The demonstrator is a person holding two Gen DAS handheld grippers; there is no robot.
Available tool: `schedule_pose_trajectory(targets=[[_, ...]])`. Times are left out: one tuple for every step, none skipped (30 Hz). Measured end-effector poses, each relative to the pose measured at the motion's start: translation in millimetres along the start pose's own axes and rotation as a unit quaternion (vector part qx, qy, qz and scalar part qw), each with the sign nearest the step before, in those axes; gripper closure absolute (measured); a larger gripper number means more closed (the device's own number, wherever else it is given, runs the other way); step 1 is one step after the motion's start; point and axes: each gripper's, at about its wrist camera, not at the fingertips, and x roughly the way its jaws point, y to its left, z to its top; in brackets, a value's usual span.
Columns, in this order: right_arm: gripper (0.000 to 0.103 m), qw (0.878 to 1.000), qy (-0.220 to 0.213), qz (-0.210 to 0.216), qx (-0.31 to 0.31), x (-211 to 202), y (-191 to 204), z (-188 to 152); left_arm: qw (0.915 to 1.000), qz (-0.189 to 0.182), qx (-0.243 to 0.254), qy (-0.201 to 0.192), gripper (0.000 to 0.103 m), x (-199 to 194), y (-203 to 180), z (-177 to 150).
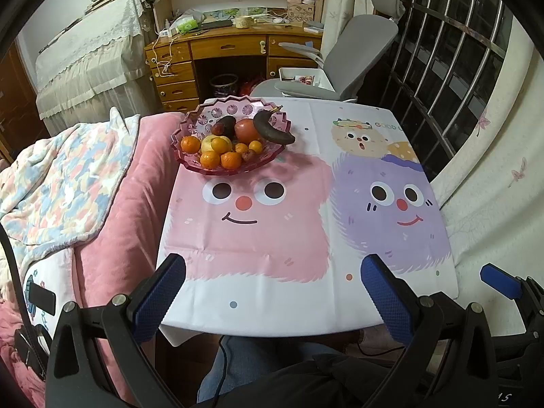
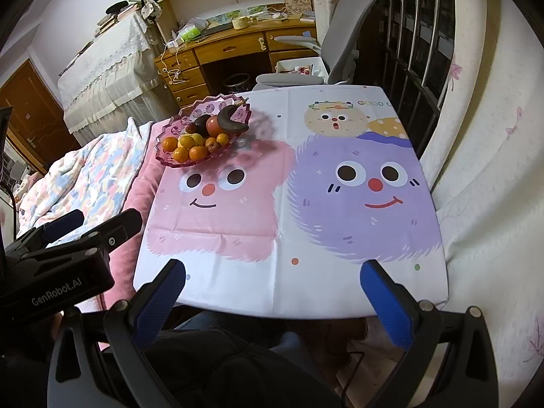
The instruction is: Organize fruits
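A pink glass fruit bowl [image 1: 190,125] stands at the far left corner of the table; it also shows in the right wrist view [image 2: 170,129]. It holds several oranges [image 1: 210,159], a red apple [image 1: 247,130], a blackened banana [image 1: 272,129] and a dark avocado [image 1: 227,123]. My left gripper [image 1: 273,287] is open and empty above the table's near edge. My right gripper [image 2: 273,290] is open and empty, also at the near edge, right of the left one.
The table wears a cartoon cloth [image 1: 272,231] with pink and purple faces. A pink blanket and a flowered quilt [image 1: 64,183] lie to the left. A grey office chair [image 1: 343,57] and a wooden desk [image 1: 231,47] stand beyond. Window bars are on the right.
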Motion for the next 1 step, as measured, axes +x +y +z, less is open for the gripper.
schedule_pose_trajectory(targets=[[0.0, 1.0, 0.0, 0.0, 0.0, 0.3, -0.2, 0.1, 1.0, 0.0, 0.0, 0.0, 0.001, -0.4, 0.1, -0.2]])
